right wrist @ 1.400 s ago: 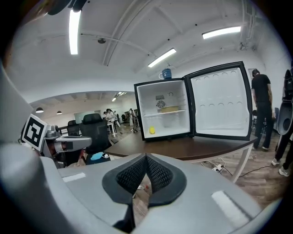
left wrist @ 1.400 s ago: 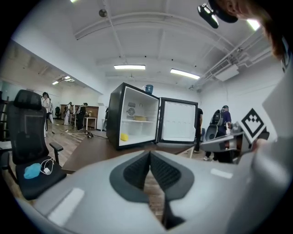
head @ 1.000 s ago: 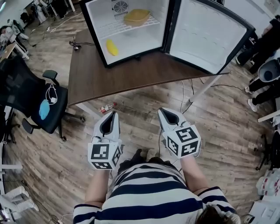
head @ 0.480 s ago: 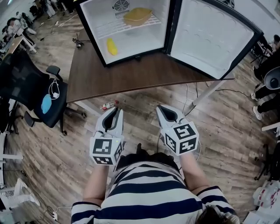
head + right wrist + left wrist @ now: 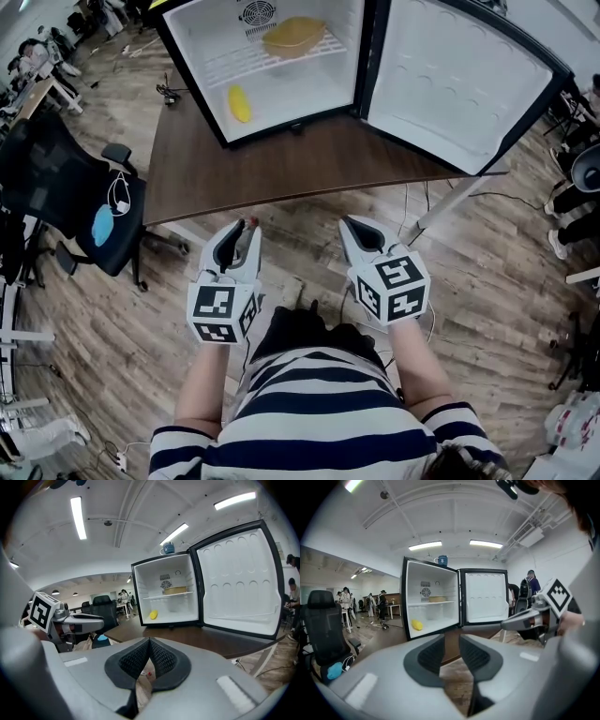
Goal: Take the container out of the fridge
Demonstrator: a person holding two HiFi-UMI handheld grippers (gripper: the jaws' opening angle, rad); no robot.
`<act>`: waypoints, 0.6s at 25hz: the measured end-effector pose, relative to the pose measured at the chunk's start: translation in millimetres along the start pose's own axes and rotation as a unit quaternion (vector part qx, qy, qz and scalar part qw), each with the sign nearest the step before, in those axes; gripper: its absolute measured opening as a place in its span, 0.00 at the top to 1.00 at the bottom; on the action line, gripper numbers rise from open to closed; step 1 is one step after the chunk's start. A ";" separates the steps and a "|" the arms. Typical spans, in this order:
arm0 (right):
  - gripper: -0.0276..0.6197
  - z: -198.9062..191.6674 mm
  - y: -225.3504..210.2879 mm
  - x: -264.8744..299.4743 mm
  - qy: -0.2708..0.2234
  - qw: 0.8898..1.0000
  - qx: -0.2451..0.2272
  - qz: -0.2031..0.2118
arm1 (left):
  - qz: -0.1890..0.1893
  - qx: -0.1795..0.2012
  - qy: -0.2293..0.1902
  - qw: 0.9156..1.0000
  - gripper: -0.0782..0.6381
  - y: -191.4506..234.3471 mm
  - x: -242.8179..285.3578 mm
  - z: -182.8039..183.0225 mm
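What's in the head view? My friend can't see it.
An open fridge on a brown table holds a tan container on its shelf and a yellow object below. A person in stripes holds the left gripper and right gripper short of the table.

Floored in grey-brown wood planks (image 5: pixel 487 281); holds a dark brown rectangular table (image 5: pixel 281 164), black mesh office chair (image 5: pixel 56 187) beside; lit by fluorescent ceiling strips (image 5: pixel 424 545).

No readable text, label, brand or number anywhere in view
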State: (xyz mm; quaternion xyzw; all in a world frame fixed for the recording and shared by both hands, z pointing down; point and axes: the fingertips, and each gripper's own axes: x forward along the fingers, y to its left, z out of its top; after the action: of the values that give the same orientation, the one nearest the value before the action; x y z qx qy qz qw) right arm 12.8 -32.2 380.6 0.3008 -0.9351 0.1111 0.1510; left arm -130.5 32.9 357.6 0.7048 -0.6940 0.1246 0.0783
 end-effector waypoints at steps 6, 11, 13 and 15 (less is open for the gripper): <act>0.96 8.0 -13.8 26.1 0.011 1.000 -0.009 -0.007 | -0.020 0.018 -0.002 1.000 0.89 10.8 42.3 9.6; 0.96 24.3 -26.6 54.4 0.015 1.000 -0.005 -0.010 | -0.044 0.040 -0.001 0.998 0.89 23.0 83.9 27.6; 0.96 32.0 -30.0 67.9 0.016 1.000 -0.006 -0.009 | -0.051 0.053 -0.002 0.997 0.89 30.2 99.6 37.4; 0.96 38.9 -34.2 80.9 0.016 1.000 -0.005 -0.009 | -0.060 0.069 -0.001 0.996 0.89 36.5 115.0 46.0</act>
State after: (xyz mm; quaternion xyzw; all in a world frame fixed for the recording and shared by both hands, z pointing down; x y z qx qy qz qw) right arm -37.8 -113.8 376.7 0.3065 -0.9303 0.1096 0.1690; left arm -163.1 -91.3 344.0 0.7493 -0.6400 0.1662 0.0363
